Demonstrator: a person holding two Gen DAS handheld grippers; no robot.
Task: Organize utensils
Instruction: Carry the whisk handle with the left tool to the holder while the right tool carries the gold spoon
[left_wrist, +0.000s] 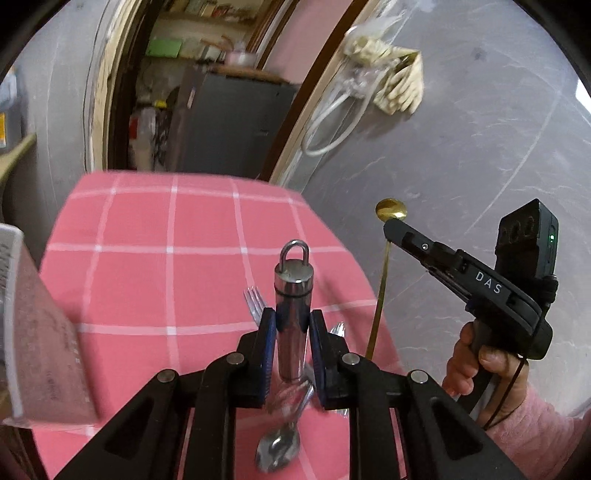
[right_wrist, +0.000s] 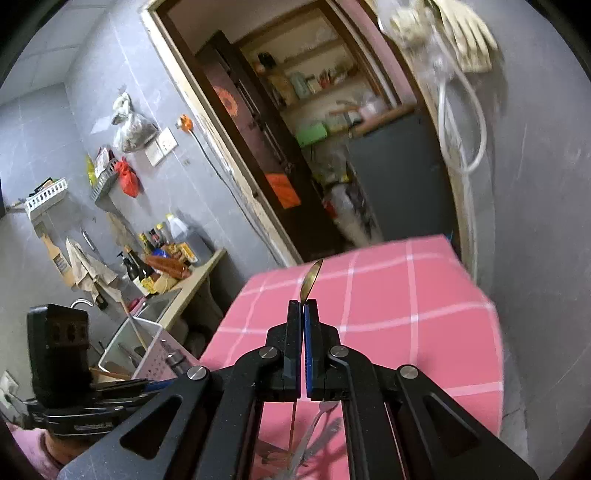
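Left gripper (left_wrist: 292, 325) jaws clamp steel handle (left_wrist: 291, 314), apparently.

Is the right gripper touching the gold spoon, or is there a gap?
Touching. In the right wrist view the right gripper has its fingers shut on the gold spoon handle; the left wrist view shows the spoon hanging from them, clear of the pink tablecloth.
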